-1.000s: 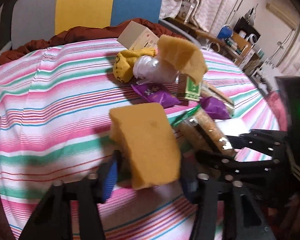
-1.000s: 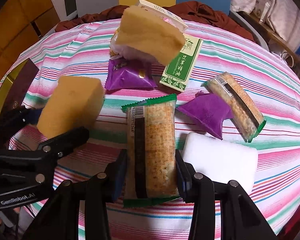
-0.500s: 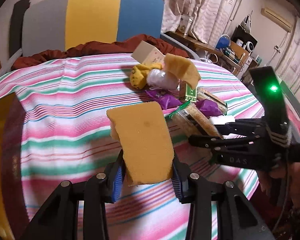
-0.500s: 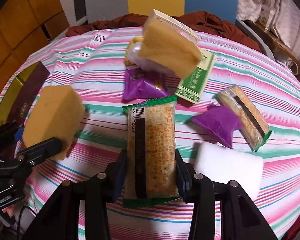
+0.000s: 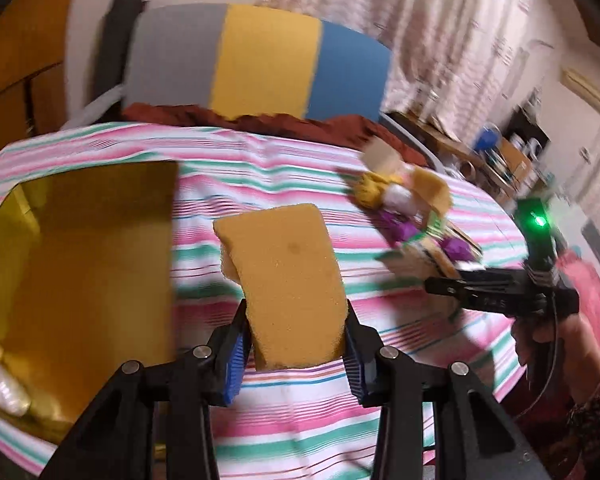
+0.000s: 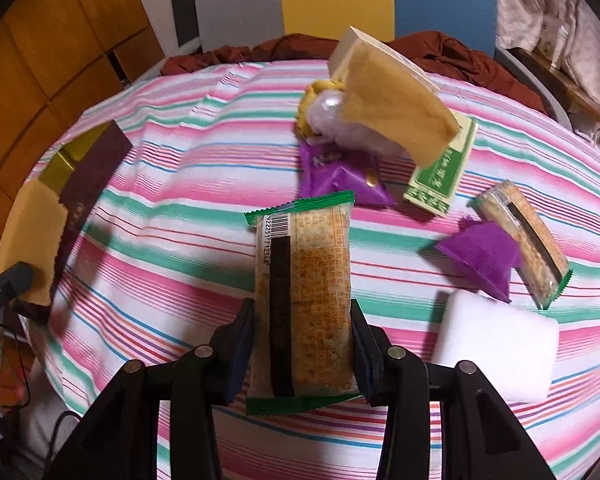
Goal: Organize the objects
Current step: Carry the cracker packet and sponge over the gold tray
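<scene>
A: what's each gripper got?

B: left gripper (image 5: 296, 354) is clamped on a yellow sponge (image 5: 286, 280), held above the striped cloth (image 5: 300, 432) next to the gold box (image 5: 80, 272) by the counter's left edge.

A: and the right?

B: right gripper (image 6: 302, 354) pinches a cracker packet (image 6: 304, 300) over the counter's near side, white sponge (image 6: 496, 356) just beside it.

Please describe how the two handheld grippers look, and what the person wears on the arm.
Both the left gripper and the right gripper are black linkage frames with silver rivets and blue ribbed pads. The right one carries a green light and a black cable. The sleeve is dark and patterned.
</scene>
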